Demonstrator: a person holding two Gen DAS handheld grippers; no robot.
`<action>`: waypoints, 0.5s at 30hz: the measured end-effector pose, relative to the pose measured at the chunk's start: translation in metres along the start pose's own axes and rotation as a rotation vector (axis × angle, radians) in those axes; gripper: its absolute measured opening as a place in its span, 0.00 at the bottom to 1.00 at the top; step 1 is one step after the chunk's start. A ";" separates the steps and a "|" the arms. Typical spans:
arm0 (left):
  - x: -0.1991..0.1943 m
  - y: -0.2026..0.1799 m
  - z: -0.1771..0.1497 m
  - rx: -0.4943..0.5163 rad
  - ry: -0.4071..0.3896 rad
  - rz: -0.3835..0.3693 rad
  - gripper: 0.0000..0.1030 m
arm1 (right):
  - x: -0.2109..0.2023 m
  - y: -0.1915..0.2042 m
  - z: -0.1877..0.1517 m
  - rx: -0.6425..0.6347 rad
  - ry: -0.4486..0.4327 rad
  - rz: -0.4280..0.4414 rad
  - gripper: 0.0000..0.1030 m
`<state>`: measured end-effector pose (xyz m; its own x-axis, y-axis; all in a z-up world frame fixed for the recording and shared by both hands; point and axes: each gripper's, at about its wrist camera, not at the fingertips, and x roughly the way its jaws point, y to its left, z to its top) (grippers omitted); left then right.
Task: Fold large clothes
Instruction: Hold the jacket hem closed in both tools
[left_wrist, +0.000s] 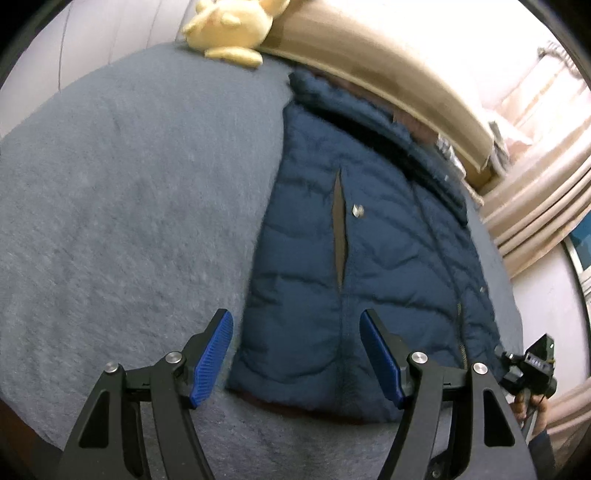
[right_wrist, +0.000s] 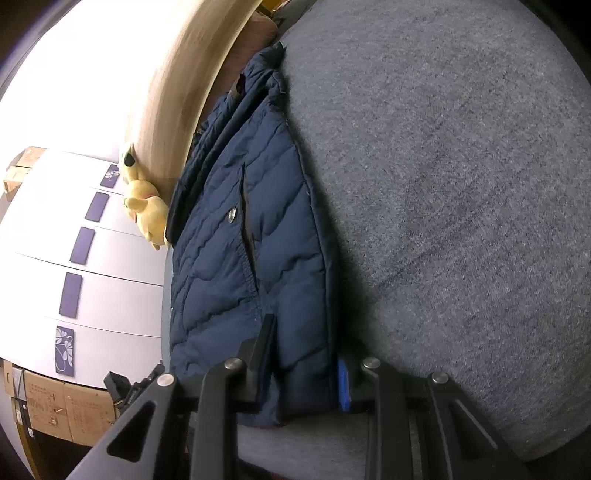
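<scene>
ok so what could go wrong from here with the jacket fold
The right gripper pinches only a bunched corner of the puffy jacket, so the slick fabric might slip out when lifted. The left gripper is open and holds nothing, so a one-sided pull could drag the jacket askew across the grey blanket.

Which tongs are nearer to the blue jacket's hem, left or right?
Right. The right tongs are closed around the blue jacket at its hem; the left tongs hang open above it.
</scene>
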<state>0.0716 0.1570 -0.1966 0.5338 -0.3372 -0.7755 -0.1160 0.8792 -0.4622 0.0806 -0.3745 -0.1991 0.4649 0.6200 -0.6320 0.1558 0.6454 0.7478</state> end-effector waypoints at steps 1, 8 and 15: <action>0.004 -0.001 -0.002 0.009 0.014 -0.004 0.70 | 0.000 0.001 0.000 -0.001 0.000 -0.001 0.30; 0.008 -0.010 -0.004 0.077 0.037 0.026 0.55 | 0.004 0.006 0.000 -0.010 0.004 -0.017 0.30; 0.006 -0.002 0.000 0.047 0.046 0.019 0.36 | 0.007 0.011 0.000 -0.024 0.003 -0.034 0.30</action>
<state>0.0751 0.1528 -0.2002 0.4931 -0.3344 -0.8032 -0.0858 0.9000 -0.4274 0.0855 -0.3631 -0.1957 0.4574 0.5986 -0.6577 0.1505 0.6768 0.7206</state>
